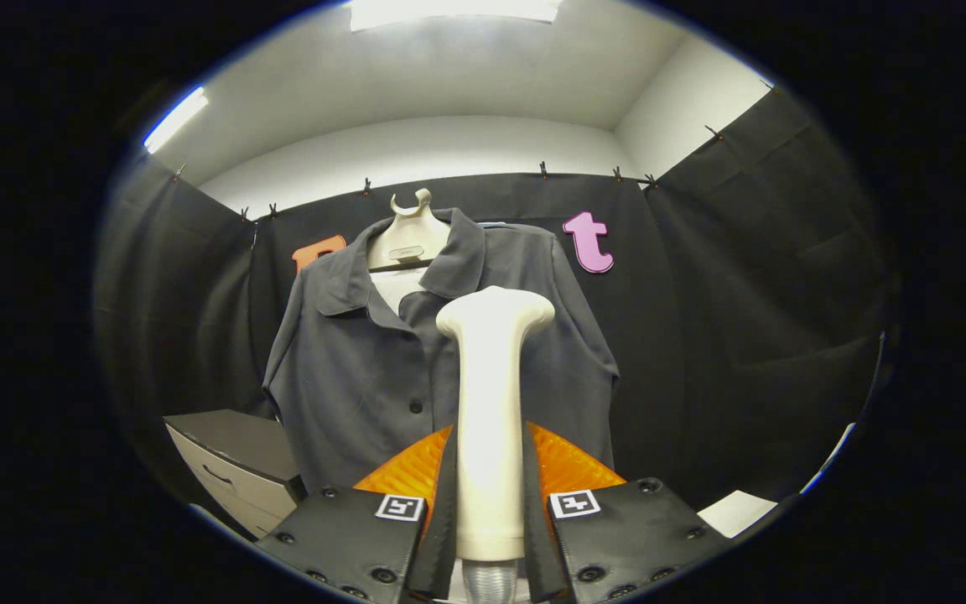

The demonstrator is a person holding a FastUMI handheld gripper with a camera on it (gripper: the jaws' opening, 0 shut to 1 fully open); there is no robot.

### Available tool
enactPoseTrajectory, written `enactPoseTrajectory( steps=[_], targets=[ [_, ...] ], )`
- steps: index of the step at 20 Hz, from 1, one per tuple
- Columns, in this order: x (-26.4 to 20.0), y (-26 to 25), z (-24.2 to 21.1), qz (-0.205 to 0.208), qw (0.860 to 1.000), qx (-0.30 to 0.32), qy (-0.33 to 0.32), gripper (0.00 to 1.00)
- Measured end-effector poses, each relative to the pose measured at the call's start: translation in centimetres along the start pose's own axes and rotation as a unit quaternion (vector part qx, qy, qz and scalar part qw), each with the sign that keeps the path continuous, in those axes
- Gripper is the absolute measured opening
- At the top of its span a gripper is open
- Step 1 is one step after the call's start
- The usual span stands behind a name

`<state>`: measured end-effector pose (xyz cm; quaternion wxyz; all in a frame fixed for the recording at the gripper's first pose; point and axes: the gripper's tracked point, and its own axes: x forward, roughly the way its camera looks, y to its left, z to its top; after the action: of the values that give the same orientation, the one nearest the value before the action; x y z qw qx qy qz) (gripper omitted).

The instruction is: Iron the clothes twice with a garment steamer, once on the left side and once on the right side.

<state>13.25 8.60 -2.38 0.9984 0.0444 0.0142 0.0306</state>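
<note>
Nearest of all, the tool (489, 495) is clenched on the cream plastic garment steamer (490, 394): both fingers press against the sides of its smooth handle, one on each flank. A ribbed grey hose (490, 583) leaves the bottom of the handle between the finger bases. The steamer stands upright in the grip, its long axis running straight up from the fingers, and its wider, rounded head tops out in front of the garment's chest.

Just beyond the head hangs the dark grey short-sleeved button-front shirt (366, 377), on a pale cream plastic hanger (409, 235) whose hook shows above the open collar. The shirt faces the tool squarely, its button placket running down just to the left of the steamer. How close the head sits to the cloth cannot be told; it may be touching or a little short of it.

The relation that matters: the steamer lies almost on the shirt's centre line, so either pass calls for a sideways shift first, onto the left panel or the right panel, with the head kept flat to the fabric.

Lower left, beside the shirt's hem, stands a light grey drawer cabinet (236, 470).
</note>
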Motion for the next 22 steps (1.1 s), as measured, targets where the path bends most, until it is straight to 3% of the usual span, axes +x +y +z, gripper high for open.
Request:
enactPoseTrajectory(
  steps=[9, 22],
  targets=[
    [1.5, 0.4, -0.5, -0.004, 1.0, -0.018, 0.001, 0.41],
    [-1.0, -0.5, -6.3, -0.033, 0.999, -0.011, 0.04, 0.41]
  ],
)
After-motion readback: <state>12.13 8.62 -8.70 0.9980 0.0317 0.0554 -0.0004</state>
